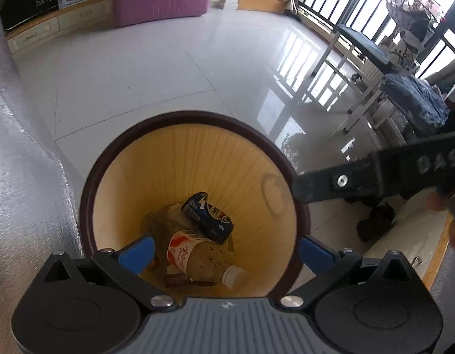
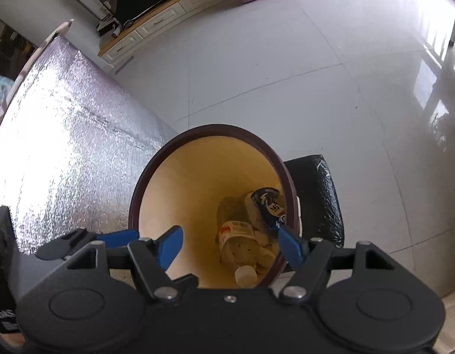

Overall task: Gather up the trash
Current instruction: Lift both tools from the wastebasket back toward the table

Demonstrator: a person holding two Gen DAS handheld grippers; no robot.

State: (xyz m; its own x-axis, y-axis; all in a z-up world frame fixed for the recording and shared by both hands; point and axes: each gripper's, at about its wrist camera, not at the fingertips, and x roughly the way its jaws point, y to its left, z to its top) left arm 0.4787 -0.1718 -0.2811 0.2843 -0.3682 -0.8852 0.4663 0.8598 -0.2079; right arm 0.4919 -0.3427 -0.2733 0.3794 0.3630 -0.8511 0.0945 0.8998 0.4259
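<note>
Your left claw (image 1: 226,249) hung wide open and empty over the bin (image 1: 195,124); your right claw (image 2: 230,243) gaped beside it, empty too. Inside the bin lay a bottle (image 1: 198,255) and a can (image 1: 208,216).

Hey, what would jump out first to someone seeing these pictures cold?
The trash bin, yellow inside with a dark rim, stands on the pale tiled floor below both open grippers. At its bottom lie a plastic bottle with a red-and-white label and a crushed blue can. A silver foil sheet spreads beside the bin.
</note>
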